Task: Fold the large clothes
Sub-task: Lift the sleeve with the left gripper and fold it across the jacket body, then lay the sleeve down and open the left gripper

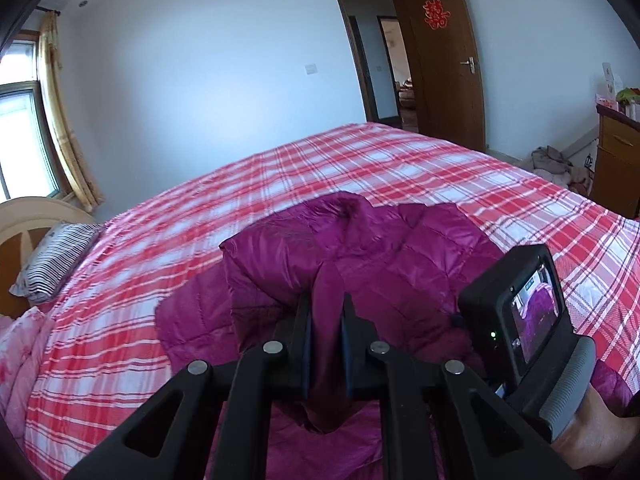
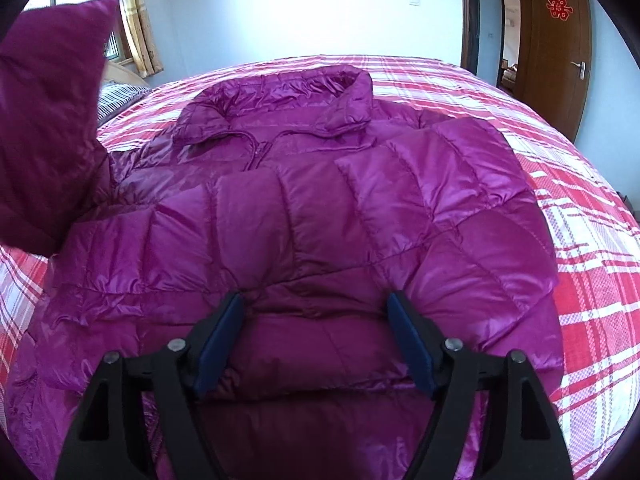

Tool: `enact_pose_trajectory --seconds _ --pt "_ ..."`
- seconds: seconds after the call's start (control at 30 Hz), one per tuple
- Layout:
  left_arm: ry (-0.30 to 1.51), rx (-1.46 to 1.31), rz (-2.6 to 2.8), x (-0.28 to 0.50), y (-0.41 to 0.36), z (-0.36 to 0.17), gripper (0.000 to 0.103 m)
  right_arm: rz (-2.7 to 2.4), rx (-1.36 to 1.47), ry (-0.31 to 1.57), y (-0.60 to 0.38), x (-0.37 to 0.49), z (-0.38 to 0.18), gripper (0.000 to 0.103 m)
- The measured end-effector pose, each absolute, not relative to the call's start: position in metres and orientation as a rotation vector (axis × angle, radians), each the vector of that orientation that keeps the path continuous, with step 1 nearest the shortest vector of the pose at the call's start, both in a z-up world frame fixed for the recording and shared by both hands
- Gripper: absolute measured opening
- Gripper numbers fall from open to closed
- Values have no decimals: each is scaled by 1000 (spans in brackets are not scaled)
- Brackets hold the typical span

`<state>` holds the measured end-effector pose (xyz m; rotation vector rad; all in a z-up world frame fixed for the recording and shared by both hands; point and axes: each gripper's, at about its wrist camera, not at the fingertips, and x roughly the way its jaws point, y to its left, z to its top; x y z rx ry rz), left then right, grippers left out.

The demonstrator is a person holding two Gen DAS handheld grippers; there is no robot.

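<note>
In the left wrist view, we are holding a fold of the purple down jacket [image 1: 360, 248] clamped between the fingers of the left gripper [image 1: 326, 312], which are nearly together on the fabric. The jacket is lying on the bed [image 1: 460, 176] with its red plaid sheet, a striped pillow [image 1: 56, 256] near the headboard. The right gripper's body [image 1: 520, 312] is showing at the right, over the jacket's near side.

In the right wrist view, we are looking along the right gripper [image 2: 316, 312], whose fingers are standing wide apart over the hem with nothing pinched between them. The jacket is spread collar-away, one sleeve already laid across the chest. At the upper left, the lifted sleeve [image 2: 52, 120] is hanging in the air, presumably the part the left gripper is carrying.

To do this step well, we judge that we should be carrying the sleeve across level and laying it flat over the chest, parallel to the other sleeve, letting go only once it rests. The right fingers could be pressing the hem down, since this slippery padded fabric is likely to slide and spring back.
</note>
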<state>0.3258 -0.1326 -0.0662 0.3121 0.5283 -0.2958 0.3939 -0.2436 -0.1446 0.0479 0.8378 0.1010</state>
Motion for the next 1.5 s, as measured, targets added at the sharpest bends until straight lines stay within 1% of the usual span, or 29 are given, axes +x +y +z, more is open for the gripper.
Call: enact_pose_trajectory --seconds 0.2,0.27,0.3,0.4,0.43,0.47,0.53,0.6,0.7,0.87,0.9,1.03,1.13,1.2,1.23,1.27,1.33,1.37,1.43,1.5 --pt "583 300 -323 346 -157 -92 12 107 51 839 -244 394 -145 79" --pt "600 303 -332 348 -164 -95 17 108 52 839 -244 394 -145 79" --pt "611 309 -334 348 -167 -95 17 110 55 839 -245 394 -145 79" --pt "575 308 -340 341 -166 -85 26 113 63 839 -246 395 -145 79" --pt "541 298 -353 336 -161 -79 44 115 67 838 -247 394 -145 79" --pt "519 290 -351 334 -157 -74 68 117 72 837 -248 394 -145 80" --pt "445 254 -316 327 -141 -62 90 116 69 838 -248 394 -145 80" --pt "409 209 -284 329 -119 -57 91 115 67 838 -247 394 -145 80" --pt "465 215 -132 353 -89 -76 91 115 69 838 -248 394 -144 80" --pt "689 285 29 400 -66 -150 91 115 66 836 -248 393 -144 80" --pt "706 280 34 403 -64 -159 91 118 68 835 -248 393 -143 80" --pt "721 225 23 402 -61 -166 91 140 207 825 -272 382 -131 81" --pt "730 205 13 404 -59 -170 91 59 283 776 -293 362 -108 81" --pt "732 192 8 406 -58 -172 91 41 292 725 -297 355 -90 78" --pt "732 190 9 406 -58 -172 91 55 299 707 -297 354 -81 73" --pt "728 196 13 406 -58 -173 91 75 301 688 -294 356 -68 70" --pt "719 212 19 404 -60 -174 91 125 268 680 -278 365 -53 69" --pt "717 214 20 403 -61 -174 91 155 245 685 -269 373 -49 67" --pt "719 208 18 403 -60 -174 91 209 184 718 -248 389 -51 63" --pt "719 191 11 403 -57 -174 91 251 152 797 -230 409 -69 56"
